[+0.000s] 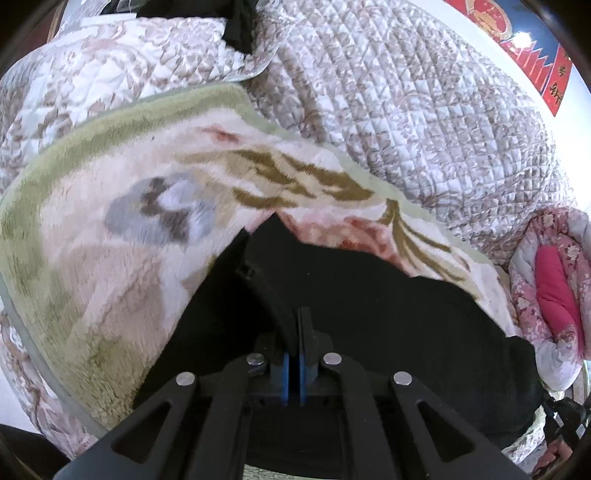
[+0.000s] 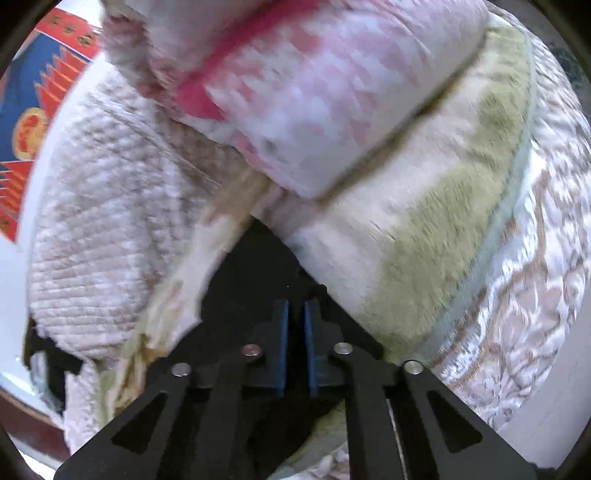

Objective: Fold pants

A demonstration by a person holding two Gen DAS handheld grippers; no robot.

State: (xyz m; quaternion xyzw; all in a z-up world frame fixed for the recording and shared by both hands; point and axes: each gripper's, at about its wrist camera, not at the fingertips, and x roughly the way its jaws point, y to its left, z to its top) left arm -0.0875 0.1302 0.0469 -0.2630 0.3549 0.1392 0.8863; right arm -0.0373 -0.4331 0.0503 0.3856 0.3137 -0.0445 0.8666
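Near the bed's [image 1: 424, 122] front edge, atop the plush blanket [image 1: 92, 229]: black pants [image 1: 369, 295] stretched sideways, left gripper [image 1: 300, 332] clenched on one end, right gripper [image 2: 296, 325] clenched on the other. Both equally near.

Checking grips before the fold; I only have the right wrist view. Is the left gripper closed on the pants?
Observer: Yes. The left gripper is shut on a raised fold of the black pants.
Operator: Any other dark cloth nearby?
Observer: A second black garment lies at the far edge of the bed, apart from the pants.
Operator: Where does the rest of the pants lie on that side?
Observer: It spreads broadly to that gripper's right, toward the pink rolled quilt.
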